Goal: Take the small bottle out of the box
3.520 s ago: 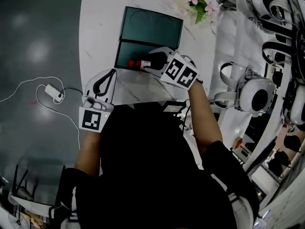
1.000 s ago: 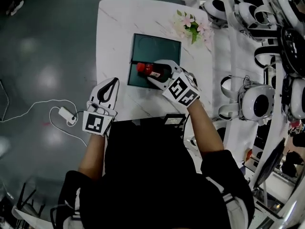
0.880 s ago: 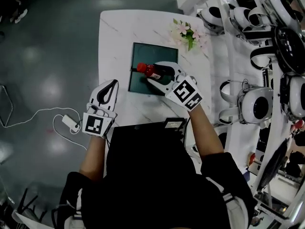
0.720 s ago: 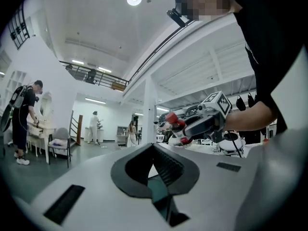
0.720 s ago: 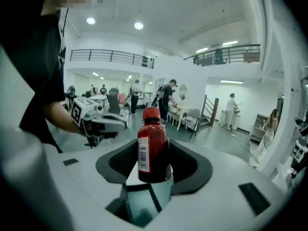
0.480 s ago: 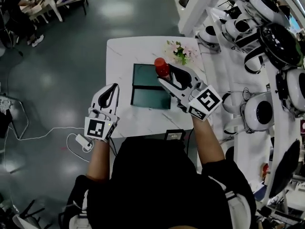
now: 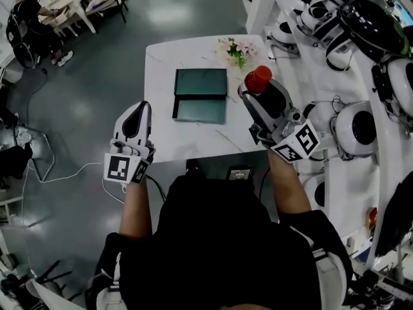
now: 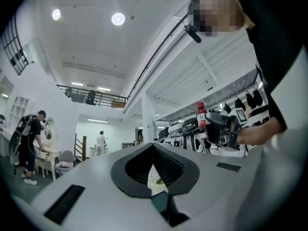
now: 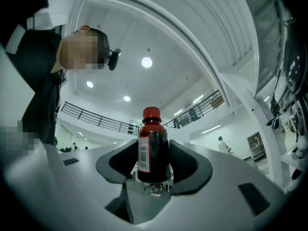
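Bottle (image 9: pixel 153 148) with red cap, upright, clamped between right gripper (image 7: pixel 257 94) jaws, right of open box (image 7: pixel 201 95) on white table (image 7: pixel 161 57), left gripper (image 7: pixel 134 112) closed, empty, near-left of box

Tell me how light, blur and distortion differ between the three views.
Head view: even light, soft glare on the floor, sharp, edges bent. Left gripper view: strong fisheye with black corners, bright lamps, the near left claw soft. Right gripper view: same fisheye; the bottle in the right claw is sharp but dark against the bright ceiling.
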